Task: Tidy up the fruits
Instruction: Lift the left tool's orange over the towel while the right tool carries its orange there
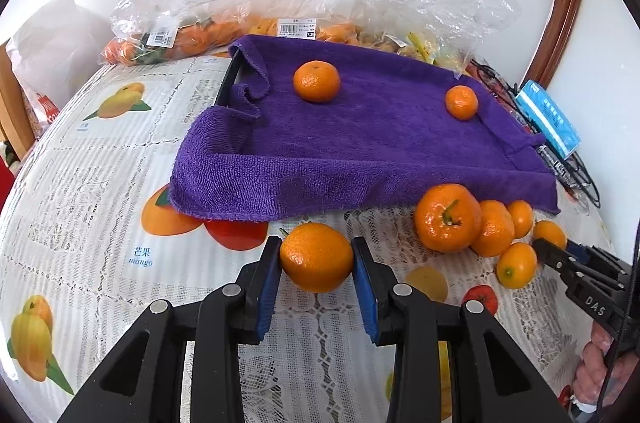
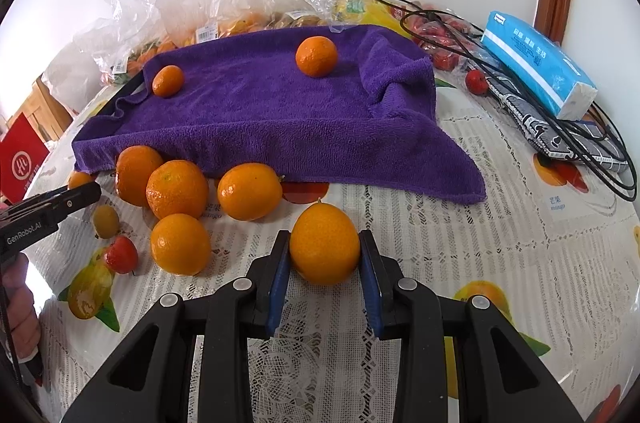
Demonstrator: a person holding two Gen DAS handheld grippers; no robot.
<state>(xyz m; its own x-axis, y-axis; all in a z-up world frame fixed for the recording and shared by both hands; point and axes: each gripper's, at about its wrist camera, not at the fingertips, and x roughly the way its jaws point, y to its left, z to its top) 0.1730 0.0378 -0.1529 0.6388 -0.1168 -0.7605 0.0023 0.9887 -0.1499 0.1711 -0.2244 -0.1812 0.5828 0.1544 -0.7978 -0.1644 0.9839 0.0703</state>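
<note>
A purple towel point(image 1: 360, 143) covers a black tray point(image 1: 226, 83), and two tangerines point(image 1: 316, 81) point(image 1: 462, 102) lie on it. My left gripper point(image 1: 316, 257) is shut on a tangerine point(image 1: 316, 263) in front of the towel's near edge. My right gripper point(image 2: 325, 251) is shut on another tangerine point(image 2: 324, 249) low over the tablecloth. A cluster of loose tangerines point(image 2: 176, 189) lies between the two grippers by the towel edge. The right gripper point(image 1: 554, 243) shows at the right of the left wrist view. The left gripper point(image 2: 86, 189) shows at the left of the right wrist view.
Clear plastic bags of fruit point(image 1: 192, 35) stand behind the tray against the wall. A blue tissue pack point(image 2: 536, 63), black cables point(image 2: 580, 139) and a patterned case point(image 2: 544, 131) crowd the right side. A small red fruit point(image 2: 122, 255) lies near the cluster. A hand point(image 2: 20, 311) holds the left gripper.
</note>
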